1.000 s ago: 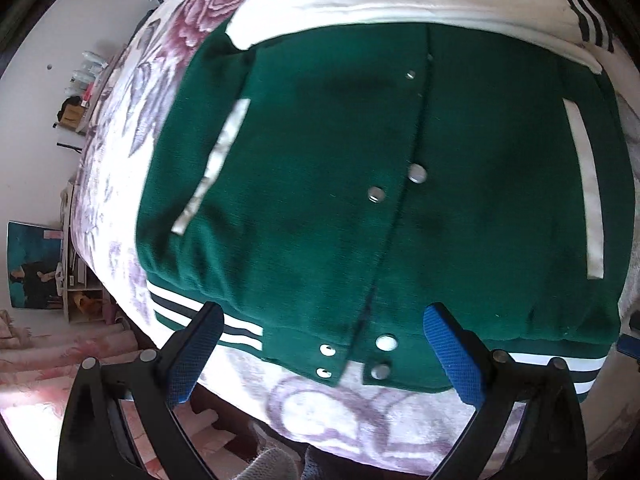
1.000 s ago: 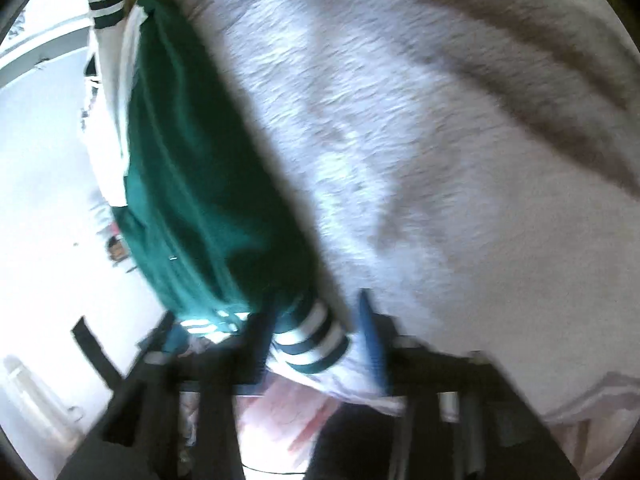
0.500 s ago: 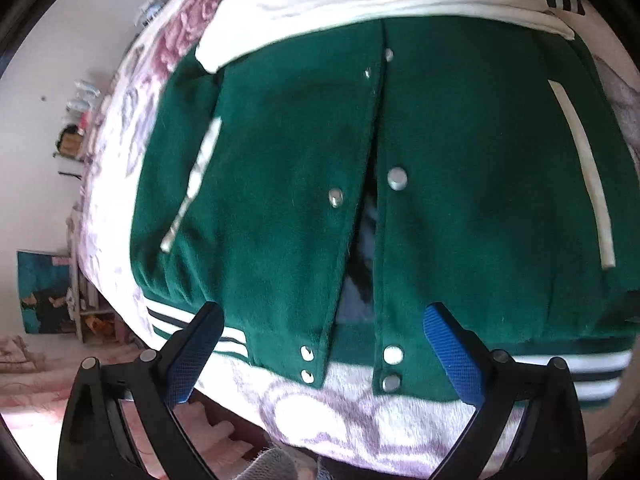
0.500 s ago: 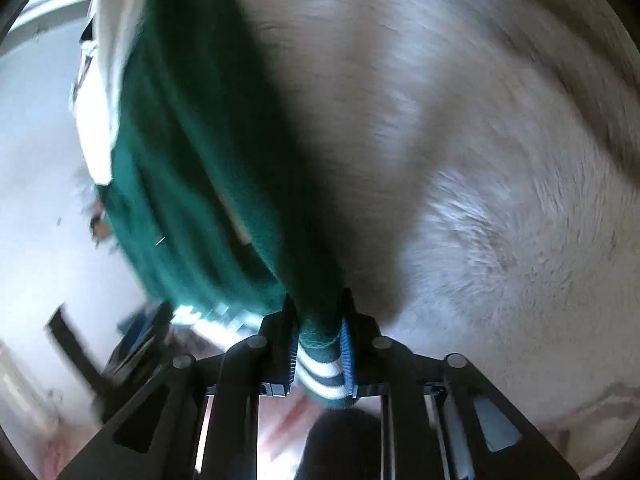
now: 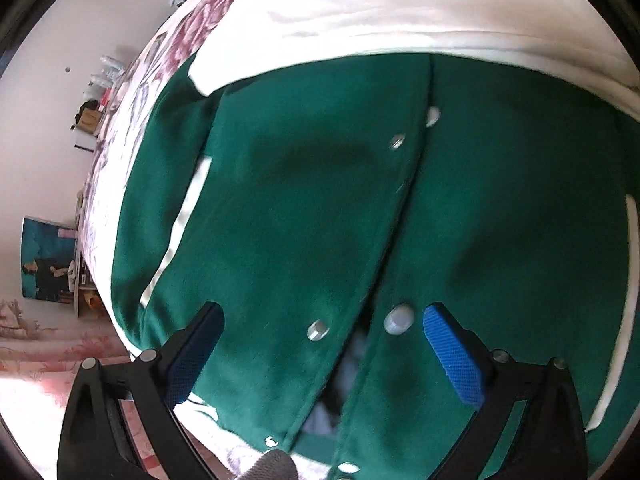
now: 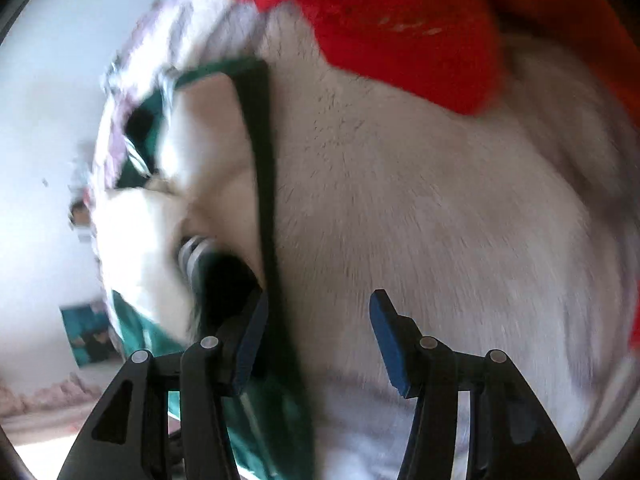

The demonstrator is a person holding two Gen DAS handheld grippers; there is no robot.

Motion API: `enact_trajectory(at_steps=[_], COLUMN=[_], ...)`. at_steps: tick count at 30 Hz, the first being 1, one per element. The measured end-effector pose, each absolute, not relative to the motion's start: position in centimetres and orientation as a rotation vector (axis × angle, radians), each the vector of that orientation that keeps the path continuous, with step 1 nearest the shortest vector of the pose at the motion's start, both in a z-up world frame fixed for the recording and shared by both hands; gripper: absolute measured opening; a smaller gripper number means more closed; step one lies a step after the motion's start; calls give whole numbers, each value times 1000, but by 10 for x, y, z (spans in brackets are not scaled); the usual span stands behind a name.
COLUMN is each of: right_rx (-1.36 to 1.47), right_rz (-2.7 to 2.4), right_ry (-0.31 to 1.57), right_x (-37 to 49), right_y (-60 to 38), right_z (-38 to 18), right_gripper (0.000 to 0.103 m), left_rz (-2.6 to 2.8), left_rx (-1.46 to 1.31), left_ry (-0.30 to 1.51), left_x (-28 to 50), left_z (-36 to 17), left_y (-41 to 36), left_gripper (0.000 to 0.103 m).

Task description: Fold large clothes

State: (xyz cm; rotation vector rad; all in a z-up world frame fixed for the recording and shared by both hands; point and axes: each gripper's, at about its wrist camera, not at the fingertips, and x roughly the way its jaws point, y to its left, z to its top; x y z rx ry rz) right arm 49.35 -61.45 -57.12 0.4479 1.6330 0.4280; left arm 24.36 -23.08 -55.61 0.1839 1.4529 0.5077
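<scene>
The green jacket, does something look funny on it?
Yes. The green jacket gapes open at the bottom of its front: the silver snaps there sit apart, undone, with lining showing between. Higher up the two edges meet neatly. The left gripper hangs open over it.

The green jacket (image 5: 304,216) overran the left wrist view's right and bottom edges, its hem hidden behind the left gripper (image 5: 322,354). In the right wrist view, motion blur smeared the jacket (image 6: 264,200); the red cloth (image 6: 400,20) beyond it was cropped.
</scene>
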Motion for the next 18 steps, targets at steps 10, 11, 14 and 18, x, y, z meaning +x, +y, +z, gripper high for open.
enact_trajectory(at_steps=[10,11,14,18], right_rx=[410,448,472,345], right_rz=[289,317,446,510], right_ry=[1593,1590,1555,1536], right_x=[415,404,388,374], right_y=[-641,-642,-620,-591], right_z=[-578,-579,-579,-577], right_gripper=[55,54,54,53], left_rz=[416,410,399,386], left_rx=[212,221,246,308], left_ry=[1404,1402,1392,1393], left_x=[297,303,321,344], left_z=[-557,-559,-563,-575], left_y=[-280,-285,-297,-309], left_gripper=[103,103,103,103])
